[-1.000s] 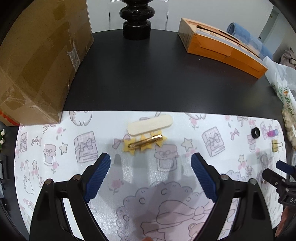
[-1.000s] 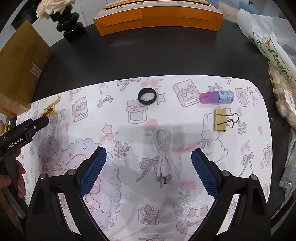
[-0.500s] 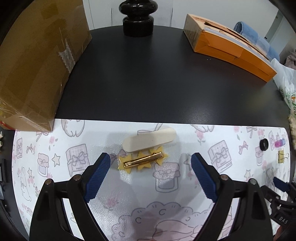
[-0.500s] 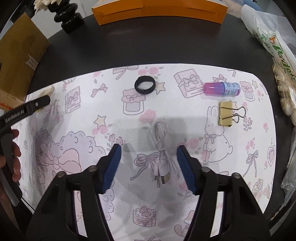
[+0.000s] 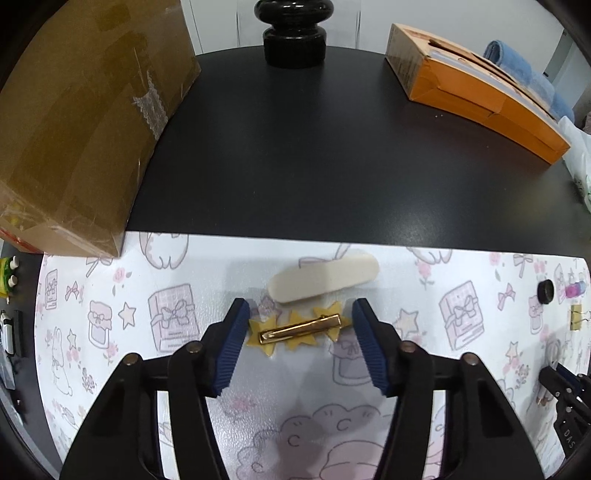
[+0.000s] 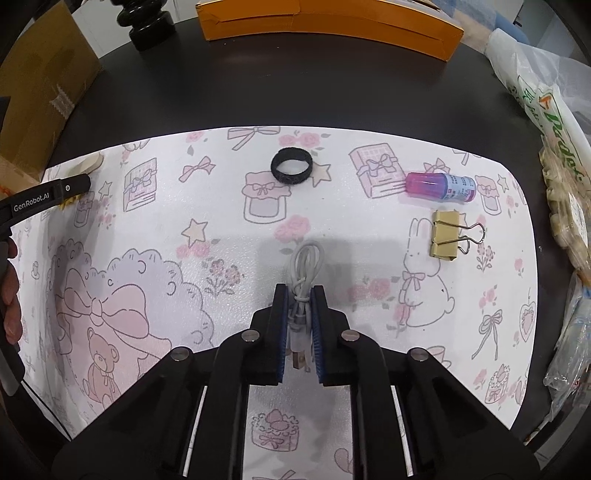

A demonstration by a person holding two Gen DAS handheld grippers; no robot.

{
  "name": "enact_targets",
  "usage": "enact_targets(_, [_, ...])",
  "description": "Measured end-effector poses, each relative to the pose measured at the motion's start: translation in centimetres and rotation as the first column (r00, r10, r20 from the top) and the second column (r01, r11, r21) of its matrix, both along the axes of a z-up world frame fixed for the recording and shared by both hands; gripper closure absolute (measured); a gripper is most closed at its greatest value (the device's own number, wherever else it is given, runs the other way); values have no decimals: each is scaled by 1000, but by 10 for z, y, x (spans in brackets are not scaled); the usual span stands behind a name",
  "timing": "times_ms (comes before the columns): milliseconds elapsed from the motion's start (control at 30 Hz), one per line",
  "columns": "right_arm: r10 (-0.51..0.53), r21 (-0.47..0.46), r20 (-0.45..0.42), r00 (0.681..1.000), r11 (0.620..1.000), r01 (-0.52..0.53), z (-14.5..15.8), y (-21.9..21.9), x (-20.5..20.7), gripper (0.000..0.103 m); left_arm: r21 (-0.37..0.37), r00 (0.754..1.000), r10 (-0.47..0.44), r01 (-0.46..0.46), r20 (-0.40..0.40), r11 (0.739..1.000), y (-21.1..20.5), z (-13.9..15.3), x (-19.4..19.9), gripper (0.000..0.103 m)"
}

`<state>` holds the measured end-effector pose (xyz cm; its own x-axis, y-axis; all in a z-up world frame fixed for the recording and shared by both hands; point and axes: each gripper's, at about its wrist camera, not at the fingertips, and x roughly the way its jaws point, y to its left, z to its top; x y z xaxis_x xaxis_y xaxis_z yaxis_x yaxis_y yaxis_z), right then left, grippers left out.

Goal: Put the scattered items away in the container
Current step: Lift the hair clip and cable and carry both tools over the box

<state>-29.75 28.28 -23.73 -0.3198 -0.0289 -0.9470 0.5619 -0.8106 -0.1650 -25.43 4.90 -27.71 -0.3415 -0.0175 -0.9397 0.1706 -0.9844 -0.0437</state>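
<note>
A gold hair clip with yellow stars (image 5: 299,329) lies on the patterned mat (image 5: 184,266). My left gripper (image 5: 300,321) is open, one blue finger at each end of the clip. A cream foam strip (image 5: 325,277) rests just beyond the clip. My right gripper (image 6: 299,291) is shut on the coiled white USB cable (image 6: 305,258), whose loop sticks out ahead of the fingers. A black ring (image 6: 291,170), a purple bottle (image 6: 439,183) and a gold binder clip (image 6: 446,236) lie farther on the mat. The orange box (image 5: 476,90) stands at the back right.
A taped cardboard box (image 5: 85,122) stands at the back left, touching the mat's corner. A black vase base (image 5: 294,35) sits at the table's far edge. Plastic bags (image 6: 554,155) crowd the right side. The left gripper (image 6: 48,195) and a hand show at the right wrist view's left edge.
My left gripper moved forward and narrowed so the hair clip sits between its fingers. My right gripper closed from wide open onto the USB cable.
</note>
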Motion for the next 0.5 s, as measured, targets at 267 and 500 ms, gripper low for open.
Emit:
enact_targets(267, [15, -7, 7, 1000, 1000, -15, -1, -3, 10, 92, 14, 1000, -4, 4, 1, 1000, 0, 4, 11, 47])
enact_targets(500, [24, -23, 3, 1000, 999, -24, 4, -3, 17, 92, 8, 1000, -16, 17, -10, 1000, 5, 12, 19, 47])
